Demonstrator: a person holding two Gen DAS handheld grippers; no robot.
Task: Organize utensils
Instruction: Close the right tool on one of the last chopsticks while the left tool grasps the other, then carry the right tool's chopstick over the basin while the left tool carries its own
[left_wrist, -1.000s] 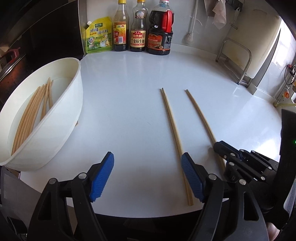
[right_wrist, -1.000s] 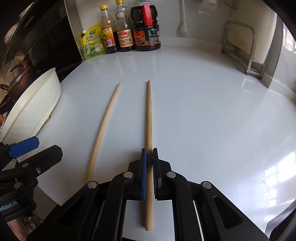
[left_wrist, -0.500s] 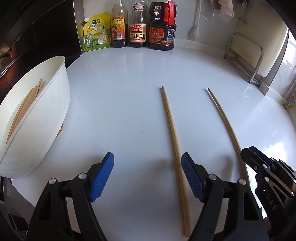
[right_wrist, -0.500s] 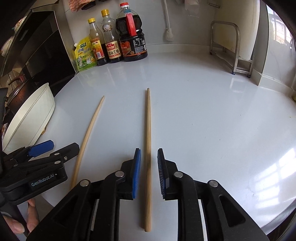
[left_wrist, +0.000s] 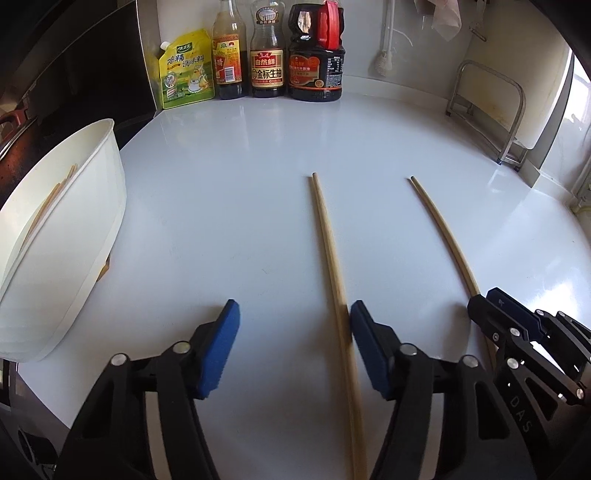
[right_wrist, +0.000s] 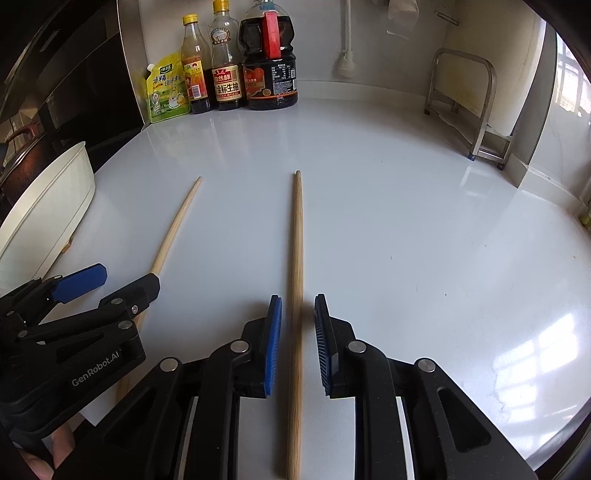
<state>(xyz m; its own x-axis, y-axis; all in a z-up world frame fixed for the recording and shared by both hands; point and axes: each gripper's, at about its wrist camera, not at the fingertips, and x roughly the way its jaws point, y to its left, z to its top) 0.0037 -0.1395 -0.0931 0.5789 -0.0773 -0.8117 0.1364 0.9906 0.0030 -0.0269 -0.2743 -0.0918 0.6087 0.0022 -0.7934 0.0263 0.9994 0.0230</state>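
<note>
Two wooden chopsticks lie side by side on the white counter. The left chopstick (left_wrist: 328, 251) (right_wrist: 173, 230) runs between my left gripper's (left_wrist: 291, 332) open jaws, close to the right pad. The right chopstick (right_wrist: 296, 258) (left_wrist: 443, 232) lies flat between my right gripper's (right_wrist: 297, 325) open jaws, touching neither pad. The white bowl (left_wrist: 70, 236) (right_wrist: 44, 206) at the left holds several more chopsticks (left_wrist: 48, 201).
A yellow seasoning pouch (left_wrist: 185, 70) and three sauce bottles (left_wrist: 267, 55) stand along the back wall. A metal rack (left_wrist: 491, 107) stands at the back right. A dark stove with a pan is left of the bowl. The counter's front edge is close below both grippers.
My right gripper has opened and let go of the right chopstick, which now lies on the counter. Both grippers have drawn back a little. The left gripper stays open.
</note>
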